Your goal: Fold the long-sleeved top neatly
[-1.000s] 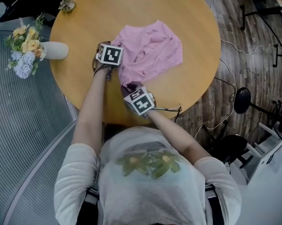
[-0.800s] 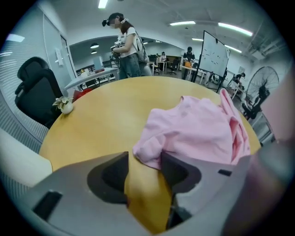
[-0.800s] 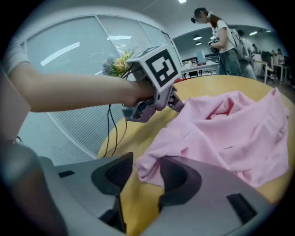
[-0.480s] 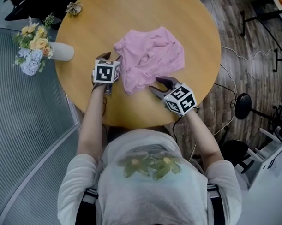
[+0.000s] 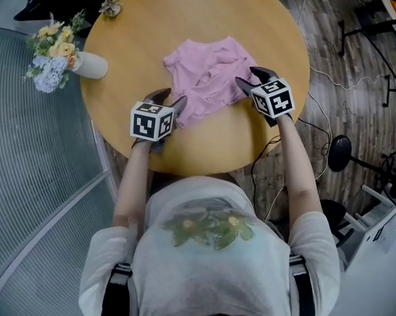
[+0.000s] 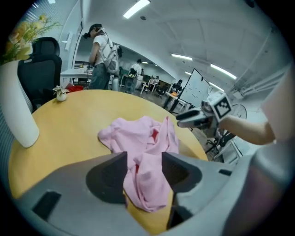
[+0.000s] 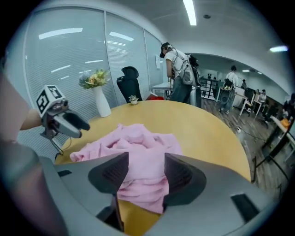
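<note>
Crumpled pink long-sleeved top (image 5: 210, 73) on a round table (image 5: 150, 29), just ahead of both grippers. Left gripper (image 5: 169, 100) gapes wide, holding nothing. Right gripper (image 5: 251, 79) has just been opening its jaws, nothing pinched between them. Likely best: take opposite edges, spread flat before folding

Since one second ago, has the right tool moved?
Yes. The right tool went from the near edge of the table to the right side of the pink top. Its jaws have just been opening, gripping nothing.
</note>
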